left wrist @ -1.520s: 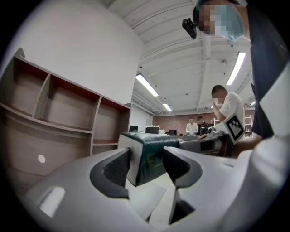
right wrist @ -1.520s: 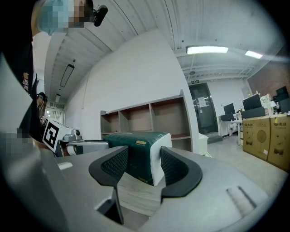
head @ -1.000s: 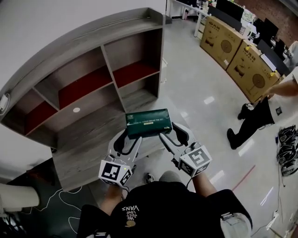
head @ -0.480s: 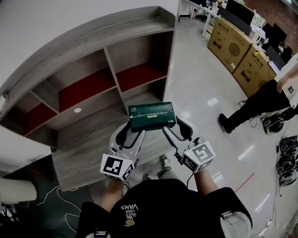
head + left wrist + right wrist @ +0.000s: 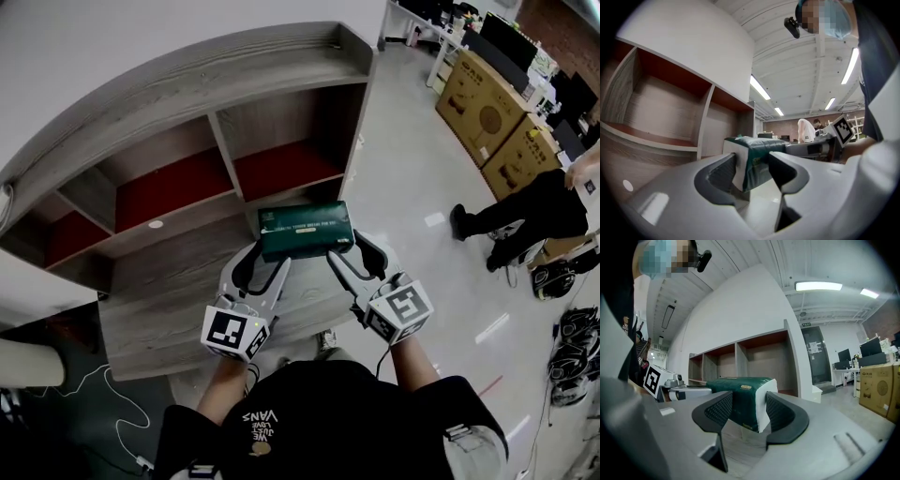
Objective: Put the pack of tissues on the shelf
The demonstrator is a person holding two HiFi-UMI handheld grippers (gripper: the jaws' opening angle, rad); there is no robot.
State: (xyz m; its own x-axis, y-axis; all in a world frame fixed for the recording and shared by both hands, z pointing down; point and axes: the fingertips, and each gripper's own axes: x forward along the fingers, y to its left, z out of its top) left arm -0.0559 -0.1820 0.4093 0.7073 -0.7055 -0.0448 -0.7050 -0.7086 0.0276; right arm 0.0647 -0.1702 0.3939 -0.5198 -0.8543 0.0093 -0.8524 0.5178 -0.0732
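Observation:
A dark green pack of tissues [image 5: 305, 228] with white ends is held level in the air between both grippers, just in front of the wooden shelf unit [image 5: 187, 178]. My left gripper [image 5: 265, 262] is shut on the pack's left end [image 5: 751, 161]. My right gripper [image 5: 339, 256] is shut on its right end [image 5: 749, 405]. The shelf has several open compartments with red boards and a grey wood lower ledge [image 5: 178, 281] beneath the pack. In the right gripper view the shelf compartments [image 5: 754, 362] stand behind the pack.
A person in dark trousers [image 5: 525, 211] stands on the glossy floor at right. Cardboard boxes [image 5: 487, 103] line the far right, bags [image 5: 572, 352] lie on the floor. Cables [image 5: 84, 394] trail at lower left beside a white cylinder [image 5: 23, 361].
Both grippers with the pack have come closer to the shelf, the pack now over the lower ledge. The person at right has walked further away.

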